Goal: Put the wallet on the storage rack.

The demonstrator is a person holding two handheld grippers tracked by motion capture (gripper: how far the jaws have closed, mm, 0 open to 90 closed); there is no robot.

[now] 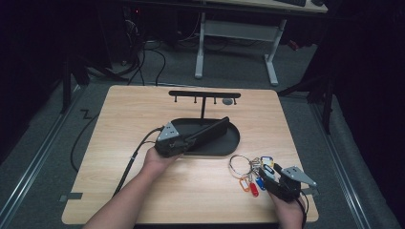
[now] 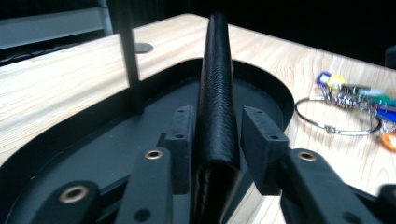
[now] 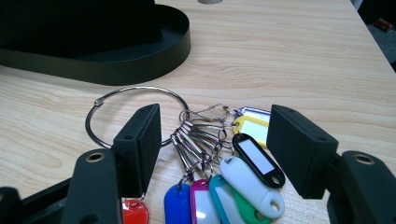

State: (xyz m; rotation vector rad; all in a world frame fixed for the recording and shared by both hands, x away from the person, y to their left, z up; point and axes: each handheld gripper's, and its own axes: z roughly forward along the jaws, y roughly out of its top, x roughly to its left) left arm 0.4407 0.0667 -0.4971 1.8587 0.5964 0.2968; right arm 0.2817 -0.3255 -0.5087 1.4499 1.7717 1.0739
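A pale wooden table point(image 1: 143, 109) stands in a dark room, with grey carpet and the white legs of another desk beyond it. Near the middle of the table sits a black oval tray point(image 1: 229, 143) with a thin post rising from its far side to a crossbar with small hooks point(image 1: 204, 94).

The left gripper point(image 1: 203, 133) reaches over the tray from the near left, held in the person's left hand point(image 1: 157, 160). Between its jaws lies a long black case with a grained, leather-like skin point(image 2: 217, 93), standing on edge and pointing away over the tray floor. In the left gripper view the left-hand pad lies close against the case and may still touch it, while the right-hand pad point(image 2: 264, 144) stands clear with a visible gap, so the hold is released; whether the case's far end rests on the tray is hard to make out.

Near the table's front right corner lies a large metal ring point(image 3: 135, 114) carrying a bunch of smaller rings and coloured plastic key tags point(image 3: 233, 182): red, blue, magenta, teal, green, white, black and yellow. The right gripper point(image 3: 215, 147) hangs low over the bunch with its jaws spread wide, one on each side of the tags, neither pad pressing on them. The ring lies just beside the tray's near rim, apart from it.
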